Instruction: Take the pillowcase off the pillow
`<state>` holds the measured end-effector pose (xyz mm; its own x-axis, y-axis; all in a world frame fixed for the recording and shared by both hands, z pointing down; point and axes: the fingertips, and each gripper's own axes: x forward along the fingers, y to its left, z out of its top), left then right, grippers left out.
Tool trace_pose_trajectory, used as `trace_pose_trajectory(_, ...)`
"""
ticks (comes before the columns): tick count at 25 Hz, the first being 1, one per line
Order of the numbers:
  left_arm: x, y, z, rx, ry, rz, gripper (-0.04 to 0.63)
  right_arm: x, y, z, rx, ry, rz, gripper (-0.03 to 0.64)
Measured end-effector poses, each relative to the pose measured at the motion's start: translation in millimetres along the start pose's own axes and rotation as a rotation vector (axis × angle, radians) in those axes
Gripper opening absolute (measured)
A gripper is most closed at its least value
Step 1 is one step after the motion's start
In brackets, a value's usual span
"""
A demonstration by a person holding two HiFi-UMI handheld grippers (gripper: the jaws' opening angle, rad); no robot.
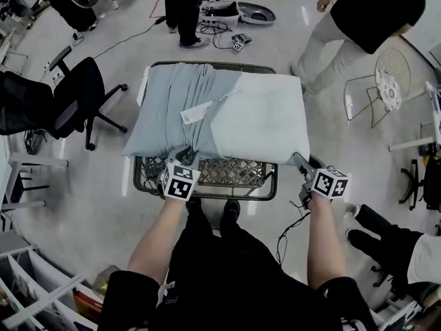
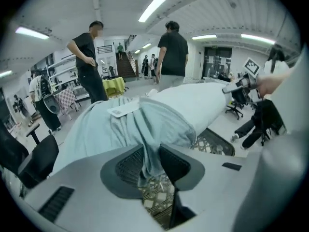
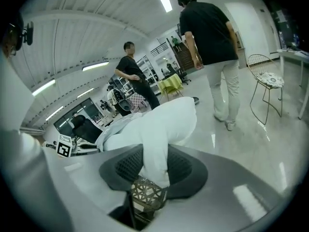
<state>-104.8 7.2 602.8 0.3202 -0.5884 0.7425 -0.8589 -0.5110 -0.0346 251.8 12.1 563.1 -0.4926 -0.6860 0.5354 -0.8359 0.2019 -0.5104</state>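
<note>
At 12 o'clock from the person, seen from the head view, the pillow (image 1: pixel 265 119) lies flat across a woven bench (image 1: pixel 227 174), its bare white half toward 3 o'clock. Its blue-grey pillowcase (image 1: pixel 172 105) is bunched in long folds over the half toward 9 o'clock, and a white tag (image 1: pixel 196 113) lies on top near where the two colours meet. The left gripper (image 2: pixel 151 159) sits at the 7 o'clock corner of the bedding; its jaws stand partly apart, and a hanging fold of the pillowcase drops loosely between them without being pinched, with the bench weave showing below. The right gripper (image 3: pixel 154 167) is at the 5 o'clock corner, its jaws closed on a tuck of the white pillow that fills the gap between the pads. A black office chair (image 1: pixel 76 98) stands on the pale floor at 9 o'clock, well apart from the bench. One person in a black top (image 1: pixel 375 9) stands at 1 o'clock, and another in dark clothes (image 1: pixel 182 9) stands at 11 o'clock beside cables on the floor
</note>
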Motion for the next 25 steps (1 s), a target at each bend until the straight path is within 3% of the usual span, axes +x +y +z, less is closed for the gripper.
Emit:
trace_pose_trajectory(4,3.1,-38.5,16.4,-0.049,-0.070,-0.067,0.165,1.2,6.7,-0.2,0.013,-0.011,-0.011,0.133)
trace_pose_trajectory(7,24.2,-44.1,16.9,-0.049,-0.036,-0.046,0.225,-0.3,12.7,-0.5,0.019,-0.022,-0.016,0.129)
trace_pose_trajectory(9,39.7,-35.7,12.0,-0.042,0.004,-0.011,0.224,-1.2,14.6,-2.7,0.018,-0.027,-0.024,0.127)
trace_pose_trajectory(10,44.7,-30.2,8.5,-0.017,0.027,0.007,0.197,-1.6,14.0,-4.2,0.019,-0.032,-0.034,0.126)
trace_pose_trajectory(13,41.8,-10.0,-3.0,0.060,0.077,0.050,0.014,-4.9,5.6,-5.0,0.045,-0.082,-0.097,0.123)
trace_pose_trajectory(17,18.6,29.2,-21.4,-0.041,0.060,0.039,0.009,-9.1,-5.2,-0.1,0.083,-0.140,-0.143,0.119)
trace_pose_trajectory(22,4.6,65.6,-26.0,-0.130,0.012,0.023,0.009,-9.4,-4.6,-5.4,0.112,-0.138,-0.124,0.118)
trace_pose_trajectory(25,2.4,62.2,-24.6,-0.183,-0.003,-0.039,0.011,-8.8,-3.9,-15.2,0.109,-0.101,-0.139,0.123)
